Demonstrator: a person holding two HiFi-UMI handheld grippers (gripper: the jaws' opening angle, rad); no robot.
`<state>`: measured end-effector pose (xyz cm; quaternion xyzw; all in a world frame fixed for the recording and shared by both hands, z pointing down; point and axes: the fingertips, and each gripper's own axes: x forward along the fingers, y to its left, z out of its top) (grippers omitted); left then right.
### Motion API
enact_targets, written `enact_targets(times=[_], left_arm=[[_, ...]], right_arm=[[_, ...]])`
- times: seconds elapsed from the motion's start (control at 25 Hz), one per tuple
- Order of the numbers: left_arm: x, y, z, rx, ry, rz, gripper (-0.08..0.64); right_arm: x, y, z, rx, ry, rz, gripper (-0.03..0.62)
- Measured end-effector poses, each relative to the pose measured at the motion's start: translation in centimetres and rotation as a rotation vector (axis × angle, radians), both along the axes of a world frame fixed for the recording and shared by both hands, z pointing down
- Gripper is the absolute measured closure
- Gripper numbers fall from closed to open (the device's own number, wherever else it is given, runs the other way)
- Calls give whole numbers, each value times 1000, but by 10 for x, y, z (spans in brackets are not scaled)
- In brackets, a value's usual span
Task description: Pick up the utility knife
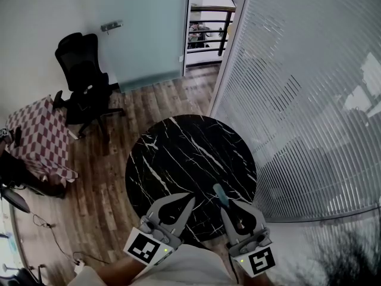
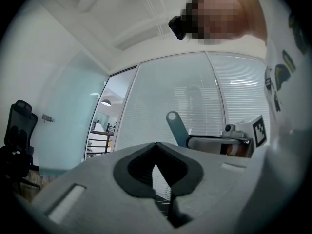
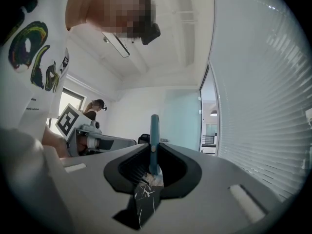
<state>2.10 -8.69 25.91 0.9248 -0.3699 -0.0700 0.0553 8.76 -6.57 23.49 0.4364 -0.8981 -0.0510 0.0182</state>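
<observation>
The utility knife (image 1: 219,191) has a teal handle and stands out forward from my right gripper (image 1: 225,202), which is shut on it. Both are held above the near edge of the round black marble table (image 1: 190,154). In the right gripper view the knife (image 3: 154,140) rises upright between the pads, clamped at its lower end. My left gripper (image 1: 189,198) hangs beside it on the left, its jaws closed tip to tip with nothing between them. From the left gripper view (image 2: 156,145) the knife's teal end (image 2: 176,126) and the right gripper show to the right.
A black office chair (image 1: 83,82) stands at the far left by the wall. A table with a red-and-white checked cloth (image 1: 38,136) is at the left edge. A glass wall with blinds (image 1: 297,100) runs along the right, and a frosted glass door (image 1: 143,34) is at the back.
</observation>
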Motion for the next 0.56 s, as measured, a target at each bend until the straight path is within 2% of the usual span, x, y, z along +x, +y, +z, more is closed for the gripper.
enact_targets(times=[0.56], left_arm=[[-1,4,-1,-7,9,6,555]], right_arm=[[-4,4,-4,2,-6,4,531]])
